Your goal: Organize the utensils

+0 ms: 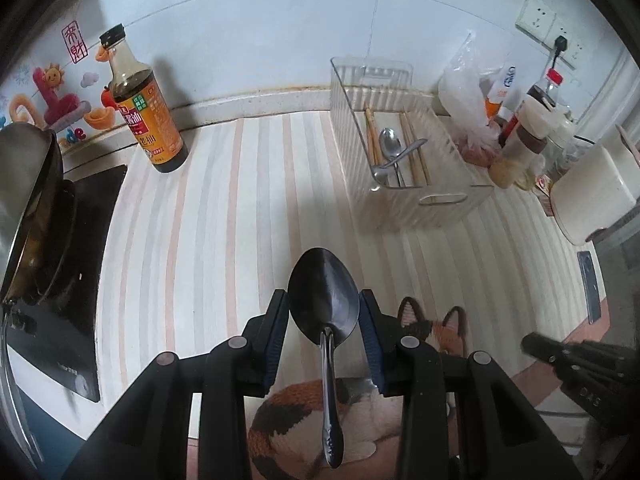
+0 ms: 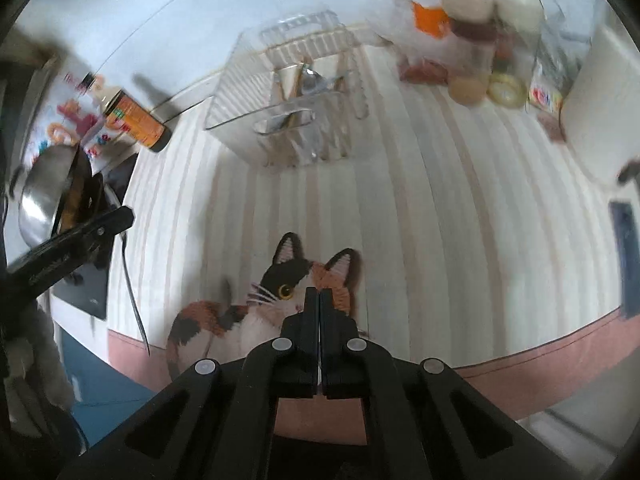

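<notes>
Left hand-held gripper (image 1: 324,320) clamps a metal spoon (image 1: 324,300), short of the clear utensil basket (image 1: 404,152); next, carry it in. Right hand-held gripper (image 2: 319,300) is closed, empty.

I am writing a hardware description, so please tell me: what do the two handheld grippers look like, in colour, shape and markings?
The left gripper is matte black plastic with angular linkage arms, round grey pivot pins and blue ribbed pads on its fingers. The right gripper has the same black linkage and grey pins; its pads are hidden. Embossed lettering marks each gripper's side, too small to read. No cables or sleeves show.
</notes>
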A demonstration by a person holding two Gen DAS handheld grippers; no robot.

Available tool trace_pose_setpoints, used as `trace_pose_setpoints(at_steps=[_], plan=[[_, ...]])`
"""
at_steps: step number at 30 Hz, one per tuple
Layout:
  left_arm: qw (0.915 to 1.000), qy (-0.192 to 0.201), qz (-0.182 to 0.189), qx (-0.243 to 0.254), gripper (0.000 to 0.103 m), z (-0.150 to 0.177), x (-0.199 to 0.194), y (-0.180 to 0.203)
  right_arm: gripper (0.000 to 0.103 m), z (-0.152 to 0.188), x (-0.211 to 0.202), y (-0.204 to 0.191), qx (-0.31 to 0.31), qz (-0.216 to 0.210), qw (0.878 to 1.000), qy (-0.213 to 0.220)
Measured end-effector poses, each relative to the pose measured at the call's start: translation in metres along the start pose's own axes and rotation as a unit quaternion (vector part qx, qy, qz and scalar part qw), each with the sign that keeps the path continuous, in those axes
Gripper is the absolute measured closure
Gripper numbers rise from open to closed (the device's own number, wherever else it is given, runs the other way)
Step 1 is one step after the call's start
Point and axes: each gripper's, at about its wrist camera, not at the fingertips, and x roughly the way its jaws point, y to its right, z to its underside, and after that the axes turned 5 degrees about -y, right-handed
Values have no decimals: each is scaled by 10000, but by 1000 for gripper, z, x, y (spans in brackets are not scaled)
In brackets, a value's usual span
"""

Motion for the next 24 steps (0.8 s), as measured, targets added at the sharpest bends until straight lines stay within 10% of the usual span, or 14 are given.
trace_pose_setpoints(at_steps=[13, 24], plan=[[9937, -408, -748, -733, 71, 30, 32, -56, 62, -13, 89, -45, 226, -530, 9908, -1221], [9871, -604, -970, -1117, 71, 73, 42, -107, 47, 6, 160, -141, -234, 794, 9858, -1458]])
